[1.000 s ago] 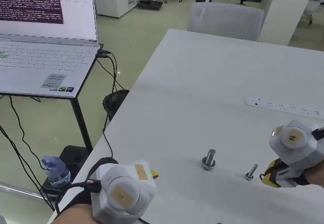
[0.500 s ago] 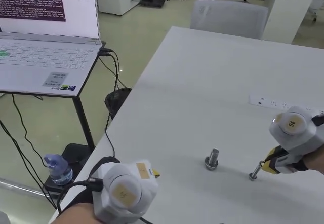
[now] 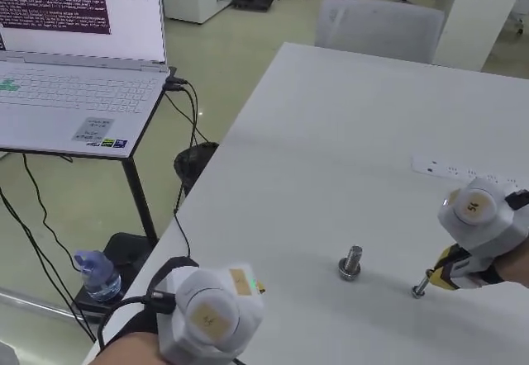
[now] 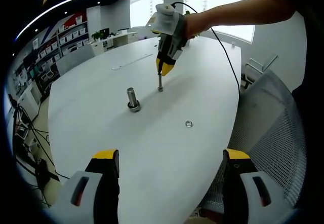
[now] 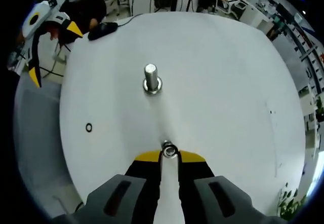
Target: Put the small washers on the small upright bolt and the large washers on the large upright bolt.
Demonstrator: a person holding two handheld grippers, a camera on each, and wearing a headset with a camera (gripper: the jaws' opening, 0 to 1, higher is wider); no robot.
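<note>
The large upright bolt (image 3: 350, 263) (image 4: 133, 100) (image 5: 152, 79) stands mid-table on a wide base. Right of it is the small upright bolt (image 3: 421, 286) (image 4: 160, 83). My right gripper (image 3: 436, 276) (image 5: 169, 155) (image 4: 164, 68) is directly over that bolt, its jaws shut on a small ring-shaped washer (image 5: 168, 148) at the bolt's top. One loose washer (image 4: 189, 123) (image 5: 89, 127) lies flat on the white table (image 3: 331, 158). My left gripper (image 3: 211, 319) (image 4: 169, 171) (image 5: 54, 52) hovers open at the table's near edge with nothing between its jaws.
A white power strip (image 3: 463, 173) lies at the far right of the table. An open laptop (image 3: 74, 92) sits on a stand to the left, with cables and a water bottle (image 3: 97, 272) on the floor below. A grey chair (image 3: 380, 28) stands at the far edge.
My right gripper has moved left from beside the small bolt to directly over its top. The left gripper has stayed put; the head camera has shifted slightly.
</note>
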